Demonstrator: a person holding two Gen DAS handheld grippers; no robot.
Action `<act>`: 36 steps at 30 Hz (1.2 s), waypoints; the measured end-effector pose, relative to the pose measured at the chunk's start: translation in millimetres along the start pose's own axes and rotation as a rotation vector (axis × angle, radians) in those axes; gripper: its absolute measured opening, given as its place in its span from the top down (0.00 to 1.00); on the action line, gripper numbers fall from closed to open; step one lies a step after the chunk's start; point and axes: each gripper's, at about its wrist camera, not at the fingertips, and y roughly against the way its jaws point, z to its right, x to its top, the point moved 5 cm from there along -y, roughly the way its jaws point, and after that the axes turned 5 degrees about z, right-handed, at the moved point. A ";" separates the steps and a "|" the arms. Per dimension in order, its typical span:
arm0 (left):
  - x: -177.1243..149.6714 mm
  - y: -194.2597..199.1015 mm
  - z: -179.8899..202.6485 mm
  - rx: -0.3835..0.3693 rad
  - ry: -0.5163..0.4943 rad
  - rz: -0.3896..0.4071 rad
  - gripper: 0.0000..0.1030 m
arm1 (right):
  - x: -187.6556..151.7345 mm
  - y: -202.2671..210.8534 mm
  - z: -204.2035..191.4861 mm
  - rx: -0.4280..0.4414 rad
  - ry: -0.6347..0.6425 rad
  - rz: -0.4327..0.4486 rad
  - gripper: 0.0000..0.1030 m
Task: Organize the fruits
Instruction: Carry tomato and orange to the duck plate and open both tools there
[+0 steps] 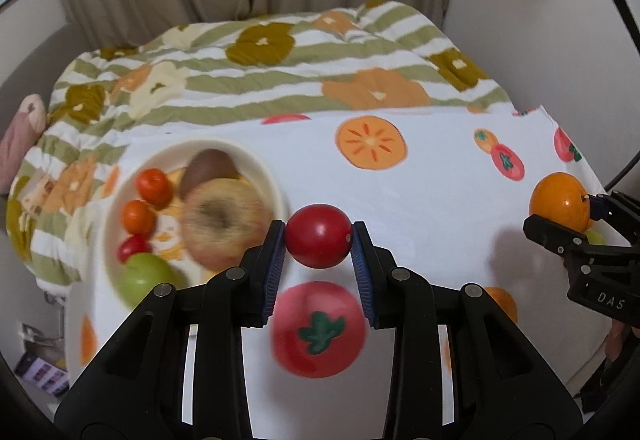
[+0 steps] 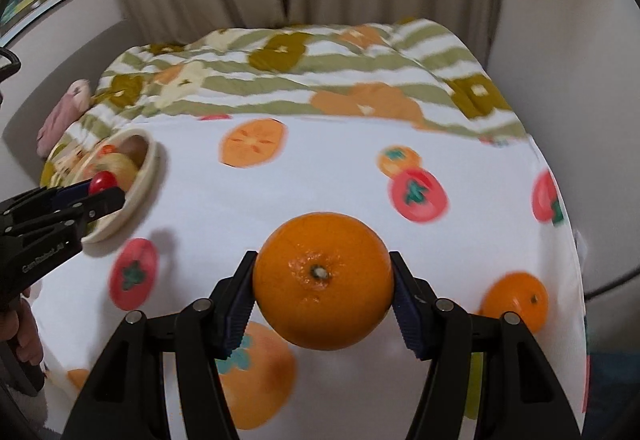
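Observation:
My left gripper is shut on a small red tomato and holds it above the white fruit-print cloth, just right of a cream bowl. The bowl holds an apple, a brown fruit, small orange and red tomatoes and a green fruit. My right gripper is shut on a large orange held above the cloth. It shows in the left wrist view at the far right. A second orange lies on the cloth to the right.
The cloth covers a table in front of a bed with a striped floral quilt. Curtains hang behind. The table's right edge drops off close to the second orange. A green fruit peeks from behind the right gripper.

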 end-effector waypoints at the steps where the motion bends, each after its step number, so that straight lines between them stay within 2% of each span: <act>1: 1.0 3.2 -4.7 0.004 0.004 0.005 0.64 | 4.4 1.9 -9.5 0.016 0.009 0.006 0.43; 13: 5.3 36.8 -105.5 0.080 0.074 0.052 0.64 | 45.9 2.4 -122.7 0.161 0.128 0.046 0.43; 20: -0.9 38.3 -161.6 0.093 0.074 0.046 0.64 | 67.5 -19.9 -188.2 0.220 0.157 0.045 0.43; 28: -10.8 16.4 -209.9 0.066 0.042 0.010 0.64 | 77.7 -59.3 -247.8 0.242 0.181 0.028 0.43; 36: -12.2 -7.9 -241.5 0.027 0.018 -0.010 0.64 | 81.2 -95.9 -278.0 0.214 0.191 0.007 0.44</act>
